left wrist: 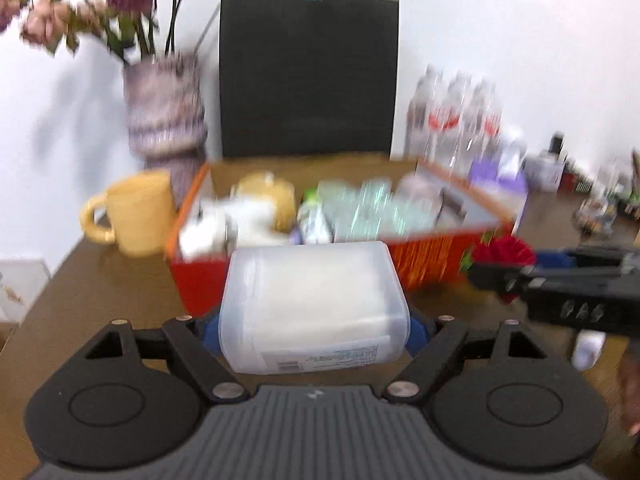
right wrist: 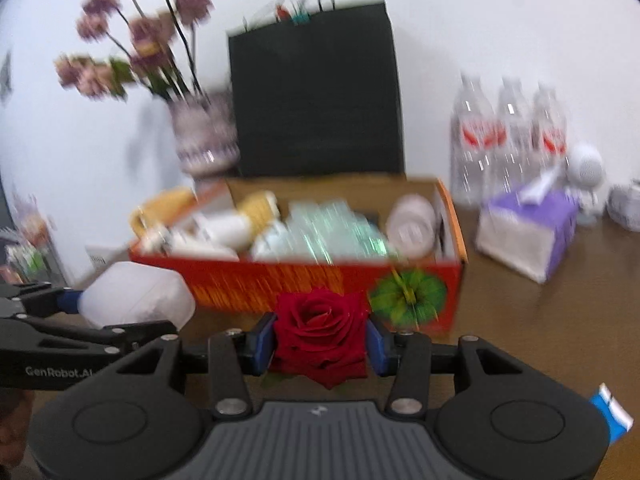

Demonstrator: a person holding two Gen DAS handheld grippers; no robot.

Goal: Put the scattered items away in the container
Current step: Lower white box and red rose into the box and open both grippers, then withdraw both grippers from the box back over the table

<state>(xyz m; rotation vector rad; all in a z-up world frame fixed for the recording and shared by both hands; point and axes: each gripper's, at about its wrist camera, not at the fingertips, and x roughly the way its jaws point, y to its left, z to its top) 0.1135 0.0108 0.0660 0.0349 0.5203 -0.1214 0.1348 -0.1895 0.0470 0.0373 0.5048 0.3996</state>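
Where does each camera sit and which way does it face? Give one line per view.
Left wrist: on the left claw, facing the red box; its claw grips a white plastic container, right claw enters from the right.
Right wrist: on the right claw, facing the same box; its claw grips a red rose, left claw enters from the left.
Shared: box, black bag, vase, water bottles.

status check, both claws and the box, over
Left claw shut on translucent plastic tub. Right claw shut on red rose. Both short of the red box, already crowded. Nothing between.
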